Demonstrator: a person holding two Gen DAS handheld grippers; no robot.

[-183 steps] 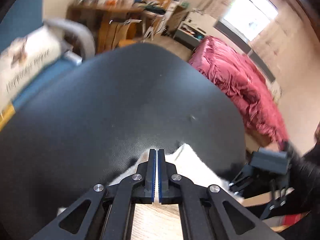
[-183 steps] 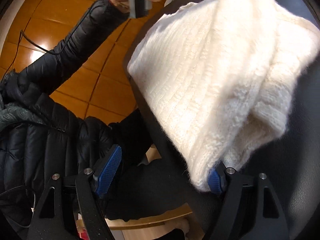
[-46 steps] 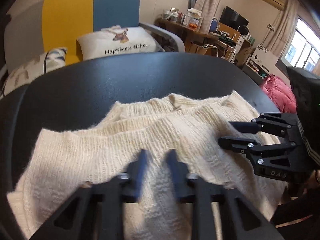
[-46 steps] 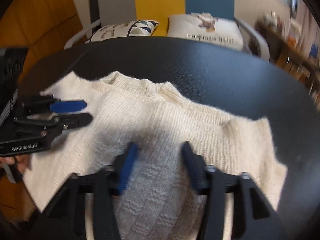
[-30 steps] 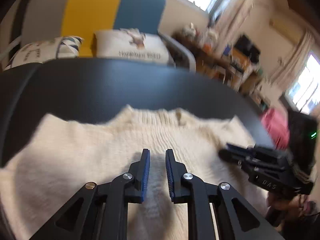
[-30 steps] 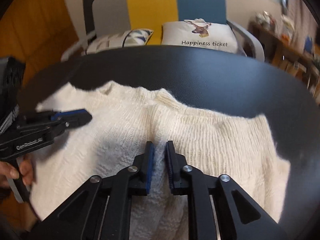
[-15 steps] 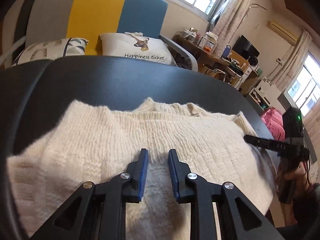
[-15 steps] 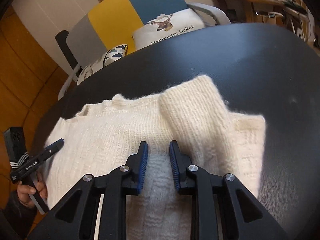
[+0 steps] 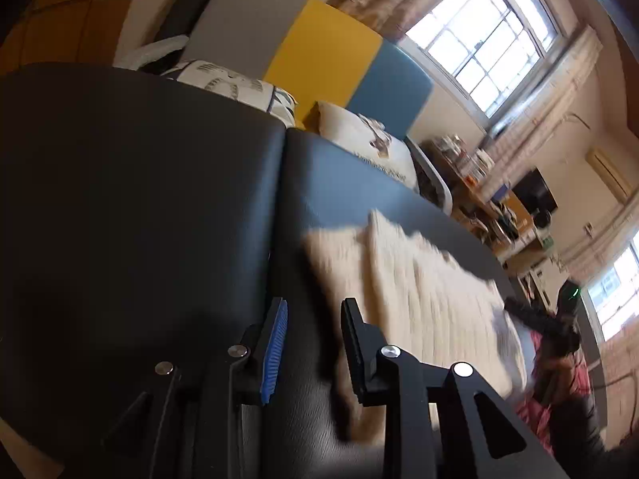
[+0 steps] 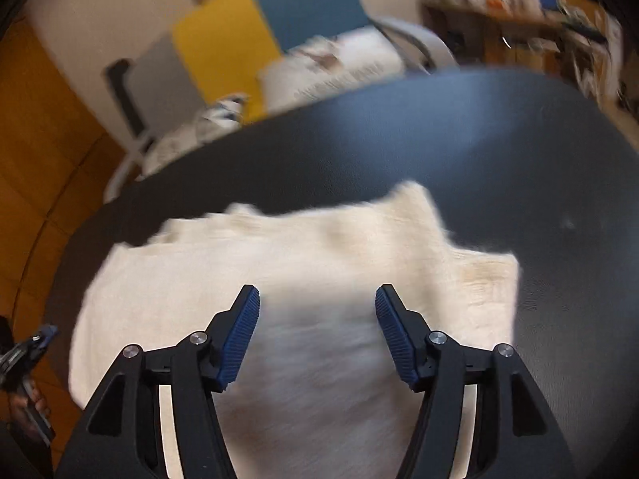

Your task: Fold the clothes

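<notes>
Right wrist view: we are holding the right gripper [image 10: 317, 311], jaws just opened and empty, over the sweater [image 10: 279, 279] on the black table [image 10: 519, 151], the left gripper [image 9: 313, 321] likewise parted, empty, risking snagging loose knit.

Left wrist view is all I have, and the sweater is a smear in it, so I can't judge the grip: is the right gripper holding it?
Observer: No. The right gripper has just been opening; its fingers stand wide above the cream sweater, pinching nothing.
Operator: And where is my left gripper relative to the sweater?
Observer: The right wrist view shows the left gripper off the sweater's left edge, past the rim of the black table. Its fingers have also just been opening, with nothing between them.
</notes>
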